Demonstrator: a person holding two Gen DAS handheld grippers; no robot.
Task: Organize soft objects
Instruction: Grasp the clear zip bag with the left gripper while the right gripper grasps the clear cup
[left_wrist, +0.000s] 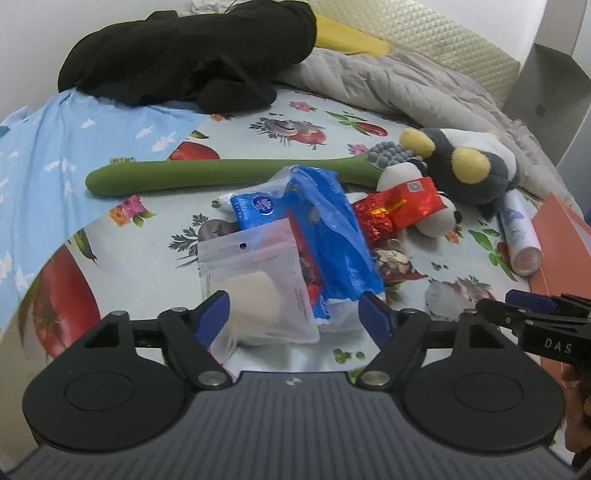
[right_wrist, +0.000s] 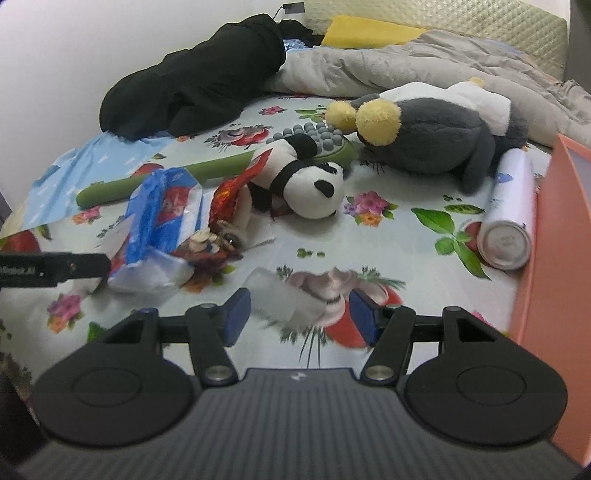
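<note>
My left gripper (left_wrist: 293, 314) spreads its fingers wide around a clear pouch (left_wrist: 255, 284) on the bed (left_wrist: 147, 258), gripping nothing; my right gripper (right_wrist: 297, 314) gapes empty too. Beyond lie a blue tissue pack (left_wrist: 325, 229), a panda plush (right_wrist: 314, 181) and a grey plush (right_wrist: 443, 133).

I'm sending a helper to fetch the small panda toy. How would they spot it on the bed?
Find the big grey plush with yellow ears on the fruit-print sheet. Just in front of it, beside the green massage stick, lies the small panda toy. It is the only black-and-white plush, far smaller than its grey neighbour.
</note>
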